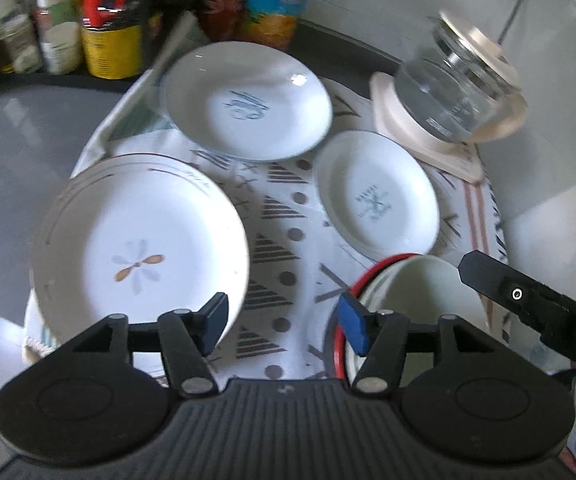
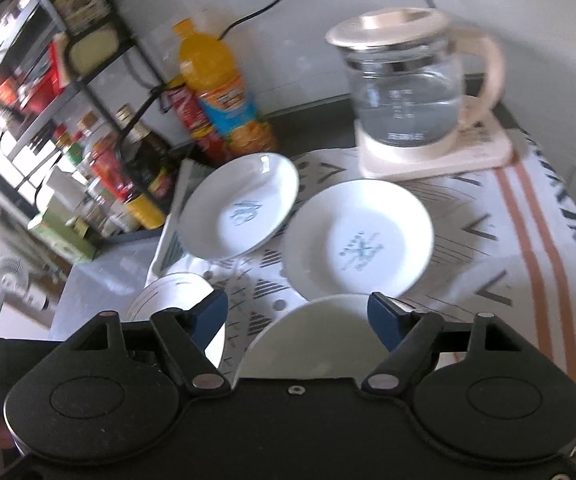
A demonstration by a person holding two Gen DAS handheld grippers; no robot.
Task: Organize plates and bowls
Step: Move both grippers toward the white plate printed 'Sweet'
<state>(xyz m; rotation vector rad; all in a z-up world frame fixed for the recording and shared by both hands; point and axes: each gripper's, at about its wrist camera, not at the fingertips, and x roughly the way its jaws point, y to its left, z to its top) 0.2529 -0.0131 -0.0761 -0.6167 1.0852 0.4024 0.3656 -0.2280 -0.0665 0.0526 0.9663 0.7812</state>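
Observation:
Three white plates lie on a patterned cloth (image 1: 280, 216). A large flower-print plate (image 1: 140, 248) is at the near left, also in the right wrist view (image 2: 168, 296). A plate with a blue mark (image 1: 248, 100) (image 2: 240, 208) is at the back. A smaller plate with grey print (image 1: 376, 200) (image 2: 356, 240) is at the right. A white bowl with a red rim (image 1: 420, 292) (image 2: 312, 336) is nearest. My left gripper (image 1: 284, 326) is open between the flower plate and the bowl. My right gripper (image 2: 300, 320) is open just above the bowl; its black finger (image 1: 528, 300) shows in the left wrist view.
A glass kettle (image 2: 404, 92) on a beige base stands at the cloth's back right. An orange juice bottle (image 2: 220, 88), a red bottle (image 2: 188, 120) and a rack of jars and sauce bottles (image 2: 100, 152) line the back left. A yellow can (image 1: 112, 48) is behind the plates.

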